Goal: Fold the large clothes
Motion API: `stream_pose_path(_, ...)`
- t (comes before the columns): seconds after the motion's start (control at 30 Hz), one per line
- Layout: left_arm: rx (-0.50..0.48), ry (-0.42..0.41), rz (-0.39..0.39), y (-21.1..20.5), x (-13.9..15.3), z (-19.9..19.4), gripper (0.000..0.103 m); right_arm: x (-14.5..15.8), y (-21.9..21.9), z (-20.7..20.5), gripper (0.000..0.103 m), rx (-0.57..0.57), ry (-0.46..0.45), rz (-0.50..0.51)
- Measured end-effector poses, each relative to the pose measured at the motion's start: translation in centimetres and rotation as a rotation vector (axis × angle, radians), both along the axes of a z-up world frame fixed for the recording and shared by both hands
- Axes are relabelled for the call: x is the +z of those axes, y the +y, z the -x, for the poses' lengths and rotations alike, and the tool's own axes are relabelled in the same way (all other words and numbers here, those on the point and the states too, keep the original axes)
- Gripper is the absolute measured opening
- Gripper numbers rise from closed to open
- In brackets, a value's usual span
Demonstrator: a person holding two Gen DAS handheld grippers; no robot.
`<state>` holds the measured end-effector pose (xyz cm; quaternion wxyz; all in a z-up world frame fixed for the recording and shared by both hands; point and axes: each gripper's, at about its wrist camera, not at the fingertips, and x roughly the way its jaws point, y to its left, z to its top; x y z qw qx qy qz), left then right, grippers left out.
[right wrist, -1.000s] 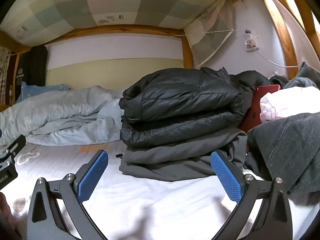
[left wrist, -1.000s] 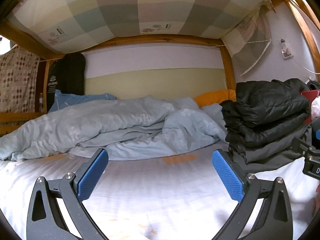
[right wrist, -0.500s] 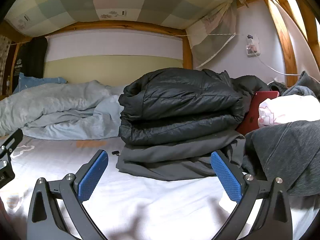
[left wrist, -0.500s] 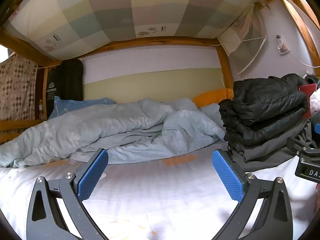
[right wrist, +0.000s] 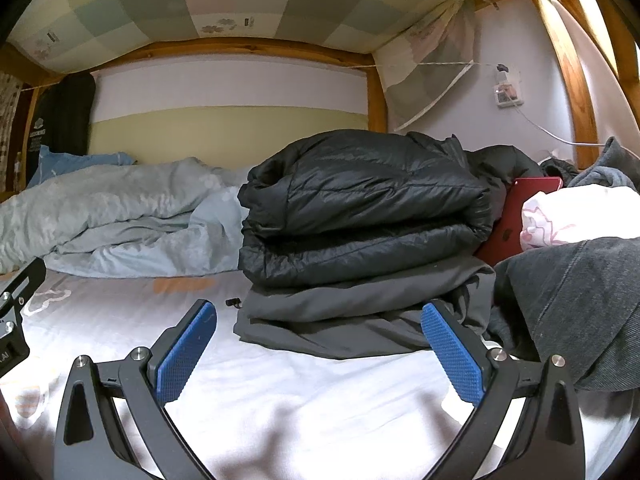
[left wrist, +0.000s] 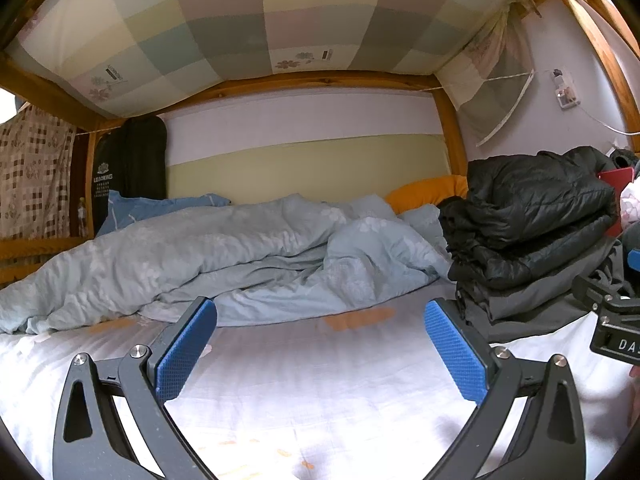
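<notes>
A folded black puffer jacket (right wrist: 360, 208) lies on top of a folded grey garment (right wrist: 352, 312) on the white bed sheet (right wrist: 312, 400). The same stack of the black jacket (left wrist: 532, 216) shows at the right of the left wrist view. My right gripper (right wrist: 318, 350) is open just short of the stack, holding nothing. My left gripper (left wrist: 320, 346) is open over bare sheet (left wrist: 312, 392), left of the stack. Part of the right gripper's body (left wrist: 612, 320) shows at the right edge of the left wrist view.
A crumpled light blue duvet (left wrist: 208, 256) fills the back of the bed, with an orange pillow (left wrist: 428, 194) behind it. A dark grey garment (right wrist: 576, 304), a white cloth (right wrist: 580, 216) and a red flat item (right wrist: 516, 220) lie right of the stack. Wooden bunk frame overhead.
Both views have tilted slightly upward, so the stack and the duvet sit a little lower in frame. Both grippers stay open and empty.
</notes>
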<state>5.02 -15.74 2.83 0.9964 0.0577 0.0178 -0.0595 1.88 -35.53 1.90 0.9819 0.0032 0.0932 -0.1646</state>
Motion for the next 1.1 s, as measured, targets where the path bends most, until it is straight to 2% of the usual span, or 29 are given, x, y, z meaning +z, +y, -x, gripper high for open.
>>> stream_pose_path(0.3, 0.002, 0.000, 0.001, 0.0, 0.0, -0.2, 0.103, 0.0, -0.1, -0.1, 0.103, 0.003, 0.002, 0.001)
stream_pose_path(0.6, 0.015, 0.004, -0.037, 0.0, -0.3, -0.2, 0.103, 0.0, -0.1, 0.0, 0.103, 0.003, 0.000, 0.001)
stream_pose_path(0.67, -0.019, -0.010, -0.035, 0.0, -0.3, 0.2, 0.103, 0.0, -0.1, -0.1, 0.103, 0.002, 0.000, 0.001)
stream_pose_path(0.9, 0.011, -0.043, -0.086, -0.7, -0.4, 0.9, 0.103, 0.0, -0.1, -0.1, 0.103, 0.002, 0.001, 0.001)
stream_pose_path(1.1, 0.008, -0.023, -0.059, -0.3, -0.3, 0.6, 0.103, 0.0, -0.1, 0.0, 0.103, 0.002, 0.002, 0.001)
